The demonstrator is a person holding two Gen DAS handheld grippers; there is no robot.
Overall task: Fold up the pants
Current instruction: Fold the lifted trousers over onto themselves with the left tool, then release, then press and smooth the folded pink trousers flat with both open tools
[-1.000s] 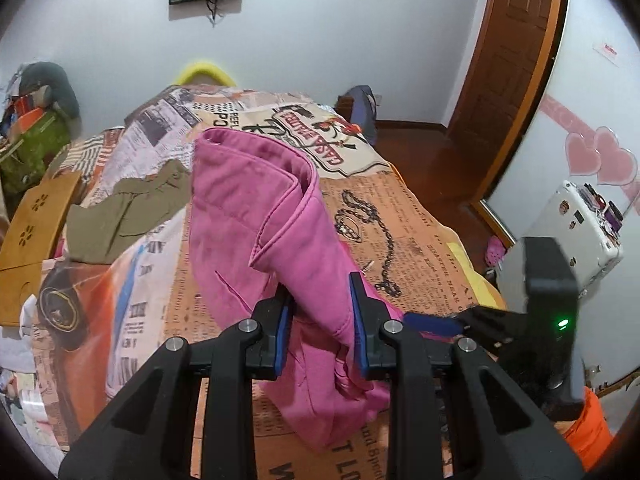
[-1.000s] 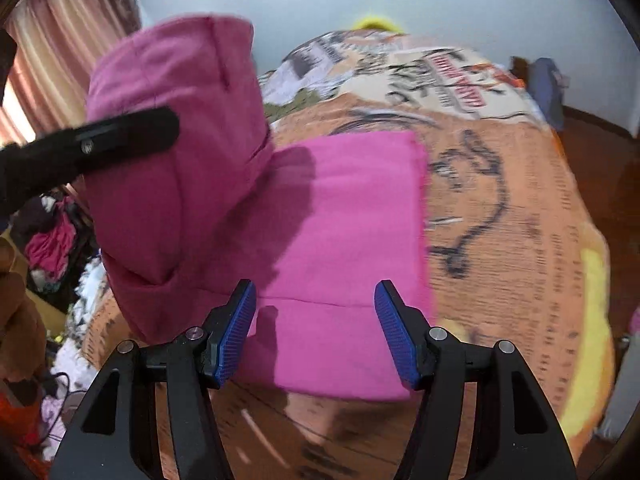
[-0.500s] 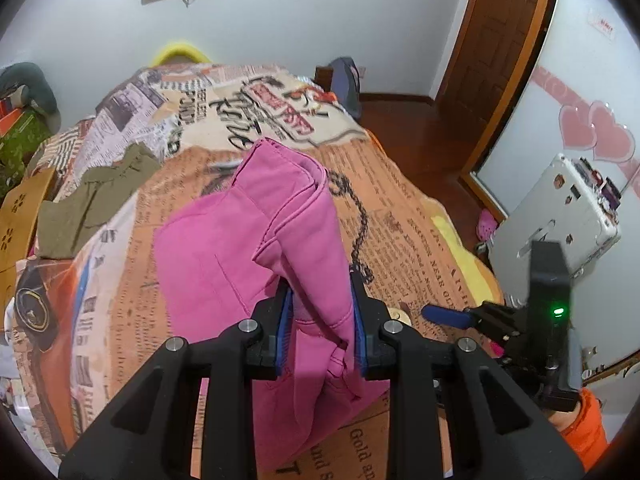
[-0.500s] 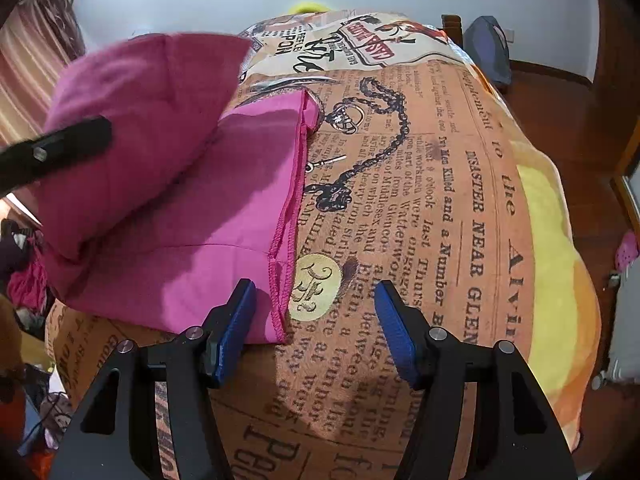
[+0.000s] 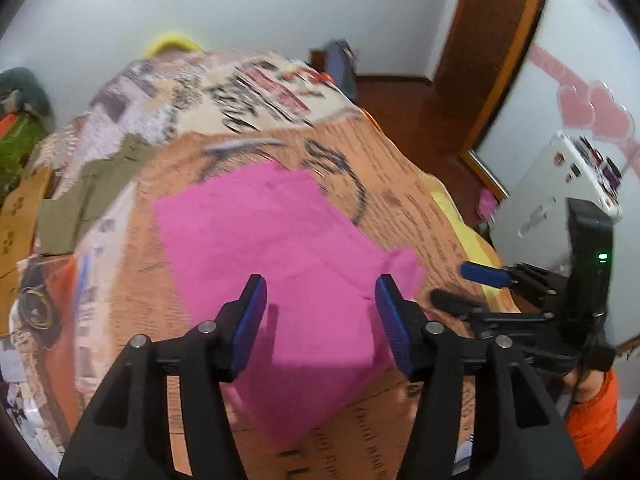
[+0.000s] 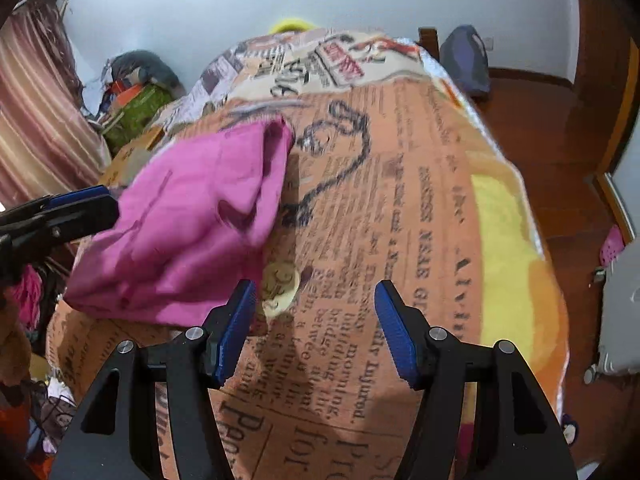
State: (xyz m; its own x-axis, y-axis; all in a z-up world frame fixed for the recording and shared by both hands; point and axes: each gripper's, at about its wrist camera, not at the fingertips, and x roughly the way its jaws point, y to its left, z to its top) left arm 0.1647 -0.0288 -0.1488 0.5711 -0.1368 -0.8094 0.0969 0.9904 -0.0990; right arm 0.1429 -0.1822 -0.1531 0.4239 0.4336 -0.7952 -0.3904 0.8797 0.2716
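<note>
My left gripper (image 5: 320, 300) wide, nothing between jaws, hanging over near edge of pink pants (image 5: 280, 248). Pants lie folded on bed (image 5: 404, 216), on newspaper-print blanket. My right gripper (image 6: 314, 312) also wide, holding nothing, above bare blanket; pants at its 10 o'clock. Green garment (image 5: 84, 200) on bed at 10 o'clock from left gripper, apart from pants.

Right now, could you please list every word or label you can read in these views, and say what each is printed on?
"NEAR": headline on the newspaper-print bedspread, right wrist view.
"morning,": body text on the same bedspread.
"Injured.": body text beside it.
"for": larger print near the bedspread's lower edge.
The other print on the bedspread is too blurred to read, and the stickers on the white case are too small.
</note>
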